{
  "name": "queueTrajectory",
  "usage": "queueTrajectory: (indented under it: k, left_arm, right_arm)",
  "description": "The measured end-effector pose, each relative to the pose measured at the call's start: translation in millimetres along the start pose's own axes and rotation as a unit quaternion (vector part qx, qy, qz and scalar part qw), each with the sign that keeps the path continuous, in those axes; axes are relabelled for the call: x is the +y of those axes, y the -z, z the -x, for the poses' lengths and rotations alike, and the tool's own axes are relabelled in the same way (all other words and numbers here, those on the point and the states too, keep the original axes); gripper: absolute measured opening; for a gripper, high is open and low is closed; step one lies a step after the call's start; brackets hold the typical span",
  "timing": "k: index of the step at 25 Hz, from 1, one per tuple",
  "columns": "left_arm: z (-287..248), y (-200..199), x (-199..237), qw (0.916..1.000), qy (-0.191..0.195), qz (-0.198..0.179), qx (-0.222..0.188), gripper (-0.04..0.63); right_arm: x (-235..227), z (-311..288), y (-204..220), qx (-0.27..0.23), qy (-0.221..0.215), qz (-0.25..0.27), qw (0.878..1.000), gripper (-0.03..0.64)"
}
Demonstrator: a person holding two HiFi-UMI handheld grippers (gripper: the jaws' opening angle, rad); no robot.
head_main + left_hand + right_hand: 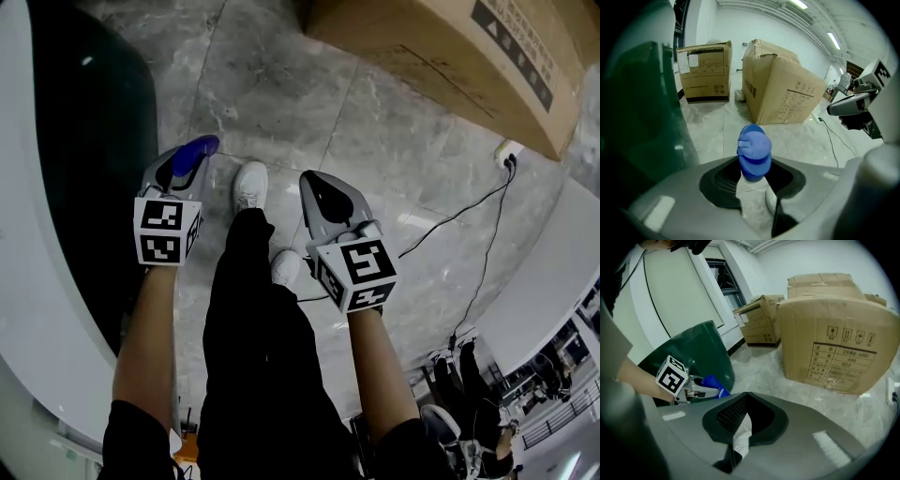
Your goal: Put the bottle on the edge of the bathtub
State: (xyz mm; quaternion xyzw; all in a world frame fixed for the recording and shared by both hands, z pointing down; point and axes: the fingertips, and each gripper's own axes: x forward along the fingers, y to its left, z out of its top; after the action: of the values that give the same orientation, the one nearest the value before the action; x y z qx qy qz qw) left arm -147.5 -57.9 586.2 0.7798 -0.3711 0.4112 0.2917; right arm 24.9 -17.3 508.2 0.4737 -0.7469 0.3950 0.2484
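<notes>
A bottle with a blue cap point(753, 151) sticks out from between the jaws of my left gripper point(754, 174), which is shut on it. In the head view the blue cap point(196, 150) shows at the tip of the left gripper point(186, 167), just right of the dark green bathtub wall point(94, 141) and its broad white rim point(23, 244). My right gripper point(315, 183) hovers over the floor beside my legs, shut and holding nothing. The right gripper view shows its own jaws point(746, 397) closed, with the left gripper point(696, 386), the bottle point(715, 383) and the bathtub point(696, 348) beyond.
A large cardboard box point(450, 56) lies ahead on the marble floor point(281, 103), with more boxes point(704, 70) behind it. A black cable point(469, 211) runs to a white plug point(507, 150). My white shoes point(250, 183) are below. A white panel point(553, 272) stands right.
</notes>
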Motion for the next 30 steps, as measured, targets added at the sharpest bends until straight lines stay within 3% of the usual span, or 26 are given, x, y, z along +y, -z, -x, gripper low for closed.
queueTrajectory:
  k: [16,30]
  left_arm:
    - [-99.7,70.9,21.6,0.9993,-0.016,0.015,0.029,0.155]
    - [-137.4,88.6,17.8,0.999,-0.011,-0.033,0.028,0.155]
  right_arm:
    - [-32.2,-80.8,77.9,0.029,-0.017,-0.016,0.999,0.023]
    - [-52.2,-97.1,114.6,0.045,-0.01,-0.029,0.998,0.023]
